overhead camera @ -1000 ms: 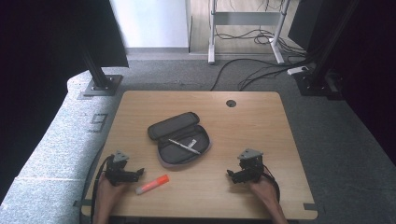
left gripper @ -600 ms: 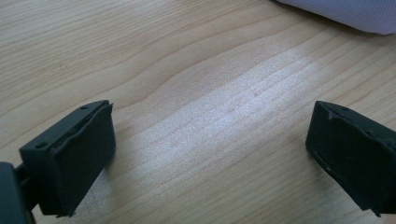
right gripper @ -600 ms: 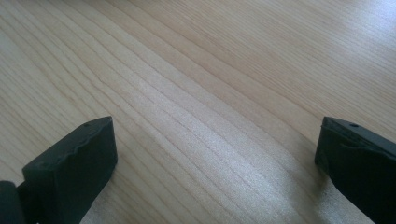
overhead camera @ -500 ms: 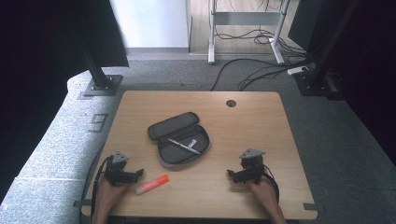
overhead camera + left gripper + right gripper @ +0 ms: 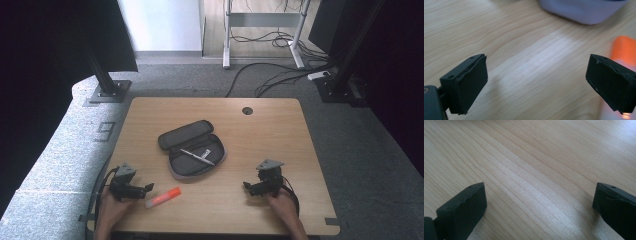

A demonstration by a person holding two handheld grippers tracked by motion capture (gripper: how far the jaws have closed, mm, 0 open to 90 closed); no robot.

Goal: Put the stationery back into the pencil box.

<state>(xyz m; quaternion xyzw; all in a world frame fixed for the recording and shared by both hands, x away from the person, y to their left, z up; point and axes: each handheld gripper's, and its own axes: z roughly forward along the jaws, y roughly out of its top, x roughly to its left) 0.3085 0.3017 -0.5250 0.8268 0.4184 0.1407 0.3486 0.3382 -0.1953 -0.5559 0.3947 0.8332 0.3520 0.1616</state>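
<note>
Spread wide and low over the worktop, the left gripper lines up on an orange marker just beyond its fingers, likely bound for the open pencil case farther ahead; the right gripper, fingers likewise spread, holds nothing.

Office or lab: desk, carpet, floor cables.

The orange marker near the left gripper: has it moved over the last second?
No. The orange marker lies in the same spot below the open pencil case, beside the left gripper.
</note>
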